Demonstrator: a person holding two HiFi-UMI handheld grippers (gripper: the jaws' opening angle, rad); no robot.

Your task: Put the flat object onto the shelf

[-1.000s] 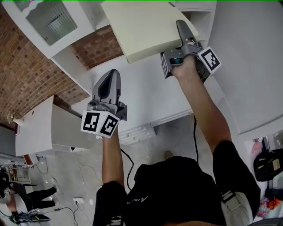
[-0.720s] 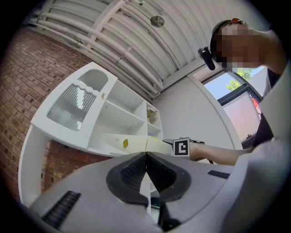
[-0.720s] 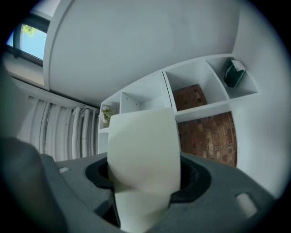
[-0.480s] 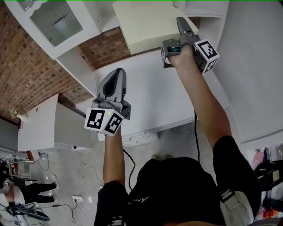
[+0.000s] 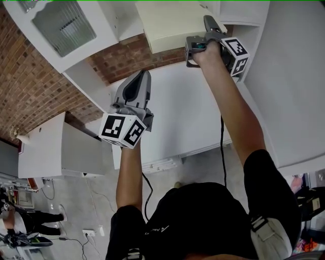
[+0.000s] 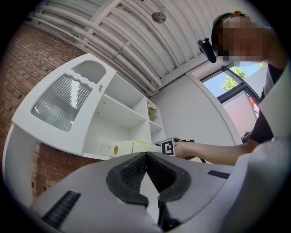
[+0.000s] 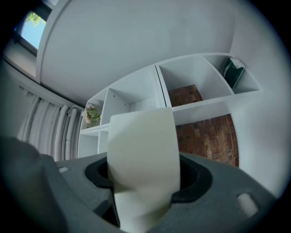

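Observation:
The flat object is a cream panel (image 5: 170,23) held high at the top of the head view, in front of the white shelf unit (image 5: 244,15). My right gripper (image 5: 209,24) is shut on its near right edge. In the right gripper view the panel (image 7: 143,150) stands up between the jaws and hides the lower middle of the shelf unit (image 7: 132,95). My left gripper (image 5: 141,79) hangs lower and to the left, shut and holding nothing. From the left gripper view (image 6: 146,157) the panel (image 6: 132,146) lies level by the lowest shelf.
A cupboard door with ribbed glass (image 5: 63,23) stands open at the upper left, against a brick wall (image 5: 30,86). A white counter (image 5: 183,117) lies below the grippers. A small plant (image 7: 92,114) and a green book (image 7: 234,73) occupy shelf compartments.
My right gripper has carried the panel up and further in toward the shelf unit. My left gripper has also risen slightly and drifted right.

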